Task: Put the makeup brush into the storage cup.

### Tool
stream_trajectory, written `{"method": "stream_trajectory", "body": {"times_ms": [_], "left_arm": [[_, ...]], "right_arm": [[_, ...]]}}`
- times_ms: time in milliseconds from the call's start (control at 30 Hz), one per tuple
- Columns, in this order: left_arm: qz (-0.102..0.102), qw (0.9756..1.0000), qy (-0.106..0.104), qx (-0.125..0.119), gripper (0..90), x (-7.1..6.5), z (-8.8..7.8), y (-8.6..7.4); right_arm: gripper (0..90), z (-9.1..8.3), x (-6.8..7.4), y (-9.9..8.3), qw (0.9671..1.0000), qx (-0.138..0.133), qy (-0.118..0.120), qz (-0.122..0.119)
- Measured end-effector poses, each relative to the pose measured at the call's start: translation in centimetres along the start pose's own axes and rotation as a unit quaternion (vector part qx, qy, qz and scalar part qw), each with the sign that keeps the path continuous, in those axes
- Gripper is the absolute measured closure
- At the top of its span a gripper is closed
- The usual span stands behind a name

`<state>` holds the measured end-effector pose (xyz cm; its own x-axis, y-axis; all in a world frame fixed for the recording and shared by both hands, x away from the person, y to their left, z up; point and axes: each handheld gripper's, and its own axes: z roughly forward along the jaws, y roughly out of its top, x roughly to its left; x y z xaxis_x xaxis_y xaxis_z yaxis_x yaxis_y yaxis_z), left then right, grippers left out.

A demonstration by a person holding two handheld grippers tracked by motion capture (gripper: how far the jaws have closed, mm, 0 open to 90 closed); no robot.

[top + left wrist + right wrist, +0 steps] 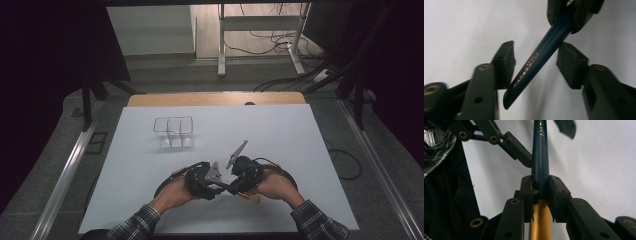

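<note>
White tabletop (280,135), lower centre: right gripper (540,186) clamps the dark-blue pen (536,62); left gripper (535,62), part-open, straddles its cap end ungripped—next, close and pull.

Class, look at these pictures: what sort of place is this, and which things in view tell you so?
Probably a lab or recording setup, not a home: a white table ringed by dark curtains, loose cables on the floor, and a bare desk frame behind.
</note>
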<state>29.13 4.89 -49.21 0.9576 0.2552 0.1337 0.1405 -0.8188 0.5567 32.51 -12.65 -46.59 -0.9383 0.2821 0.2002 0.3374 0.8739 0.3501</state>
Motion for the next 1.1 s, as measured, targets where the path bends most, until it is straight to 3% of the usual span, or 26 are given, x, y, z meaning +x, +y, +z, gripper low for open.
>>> {"method": "stream_trajectory", "body": {"times_ms": [33,67,133,167,200,267,333,600,800,1100], "left_arm": [[0.008,0.9998,-0.015,0.010,60.5,0.0,0.0,0.0],[0.015,0.9991,-0.039,0.004,77.8,-0.2,0.2,-0.1],[0.006,0.9994,-0.032,0.014,78.0,-0.3,0.2,0.1],[0.005,0.9992,-0.035,0.021,78.1,-0.2,0.1,0.1],[0.000,0.9991,-0.038,0.018,78.2,-0.1,0.1,0.0],[-0.010,0.9990,-0.039,0.019,78.2,0.3,-0.1,-0.2],[-0.018,0.9989,-0.039,0.020,78.1,0.6,-0.2,-0.3],[-0.031,0.9985,-0.042,0.018,78.1,0.7,-0.1,-0.4],[-0.045,0.9981,-0.041,0.014,78.1,0.9,-0.3,-0.6],[-0.050,0.9979,-0.039,0.011,78.1,0.9,-0.7,-0.8]], "right_arm": [[72.0,0.0,0.0,0.0,1.0000,0.000,-0.002,-0.004],[58.0,-0.1,-0.2,-0.1,0.9997,-0.019,-0.018,0.005],[53.4,-0.2,-0.4,-0.1,0.9993,-0.029,-0.019,0.012],[44.2,-0.3,-0.8,-0.2,0.9989,-0.035,-0.005,0.030],[29.9,-0.3,-1.2,-0.4,0.9986,-0.039,-0.017,0.031],[27.3,-0.3,-1.3,-0.6,0.9983,-0.044,-0.026,0.028],[23.8,-0.3,-1.5,-0.8,0.9984,-0.045,-0.018,0.027],[9.8,-0.2,-1.7,-0.9,0.9971,-0.065,-0.032,0.021],[6.3,-0.2,-1.7,-1.2,0.9966,-0.066,-0.049,0.010],[2.9,-0.9,-2.0,-1.7,0.9941,-0.082,-0.068,0.016]]}}
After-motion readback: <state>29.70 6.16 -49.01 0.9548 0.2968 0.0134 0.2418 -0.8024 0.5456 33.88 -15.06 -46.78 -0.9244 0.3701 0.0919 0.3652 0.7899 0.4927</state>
